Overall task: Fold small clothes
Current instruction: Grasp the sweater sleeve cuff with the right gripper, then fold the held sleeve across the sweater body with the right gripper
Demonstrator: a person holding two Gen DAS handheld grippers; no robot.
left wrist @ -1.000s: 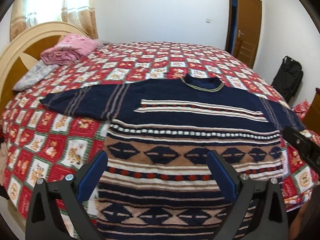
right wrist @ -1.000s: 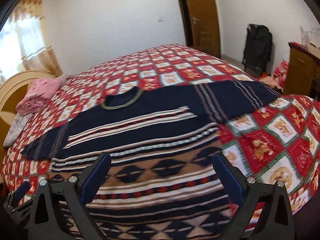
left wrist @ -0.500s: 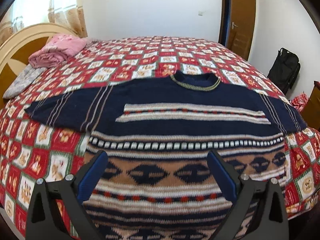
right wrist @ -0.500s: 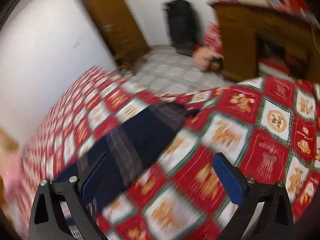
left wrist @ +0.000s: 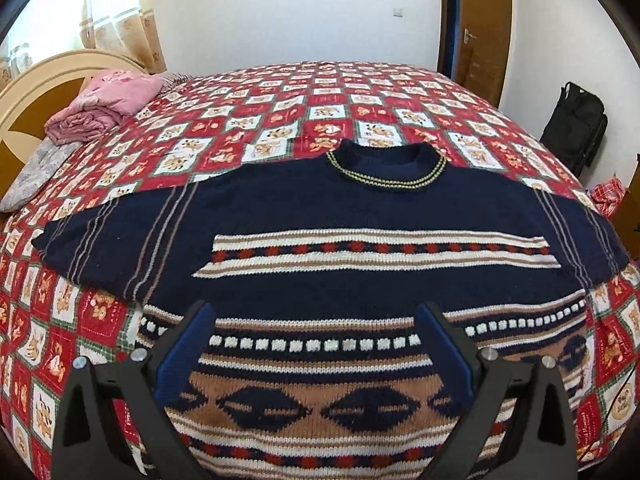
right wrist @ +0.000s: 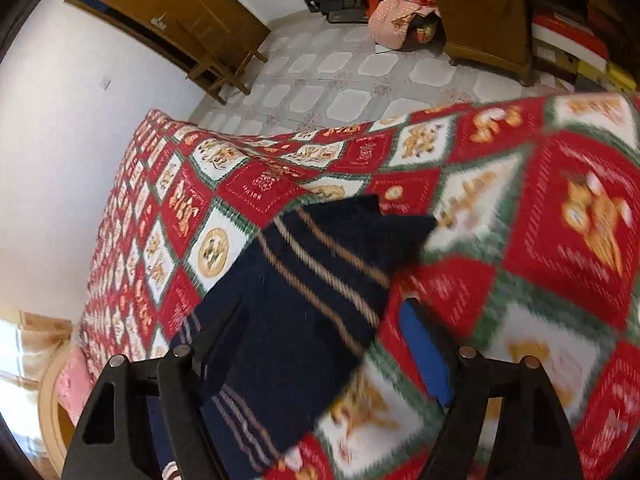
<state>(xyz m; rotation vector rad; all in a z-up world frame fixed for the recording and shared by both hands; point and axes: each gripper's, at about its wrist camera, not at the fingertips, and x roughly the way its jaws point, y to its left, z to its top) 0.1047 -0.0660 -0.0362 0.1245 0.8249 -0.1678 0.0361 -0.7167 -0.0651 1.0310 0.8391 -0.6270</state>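
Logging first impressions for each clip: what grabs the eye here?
A navy patterned sweater lies spread flat on the red checked quilt, sleeves out. The right gripper straddles one sleeve end, its jaws closing around it. Pink folded bedding sits by the headboard.

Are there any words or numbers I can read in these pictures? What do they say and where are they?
None can be read for sure.
The red squares of the bedspread carry small white lettering, too blurred and tilted to read.
The sweater has only knitted stripes and diamonds, no words.
The boxes on the shelves are too dark and small to show any label.
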